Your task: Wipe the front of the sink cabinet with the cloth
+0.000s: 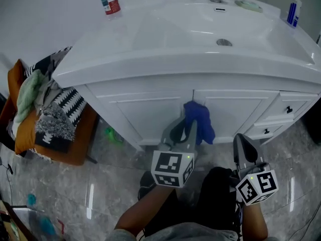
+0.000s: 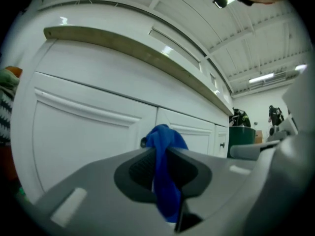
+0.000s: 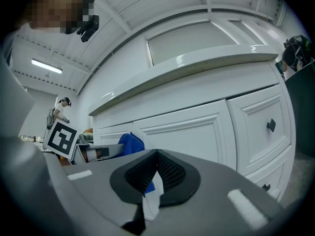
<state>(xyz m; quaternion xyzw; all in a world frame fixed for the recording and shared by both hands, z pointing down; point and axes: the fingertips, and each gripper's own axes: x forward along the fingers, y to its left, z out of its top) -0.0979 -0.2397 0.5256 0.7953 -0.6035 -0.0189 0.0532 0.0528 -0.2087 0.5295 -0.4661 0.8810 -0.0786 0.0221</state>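
Left gripper (image 1: 190, 125): fingers clamped on bunched blue cloth (image 1: 199, 120). I hold the cloth at white sink cabinet front (image 1: 145, 112), by centre door seam, under surface's front edge. Contact unclear. Right gripper (image 1: 242, 142): fingers closed, empty. My judgement: wiping barely started; doors and drawers remain.
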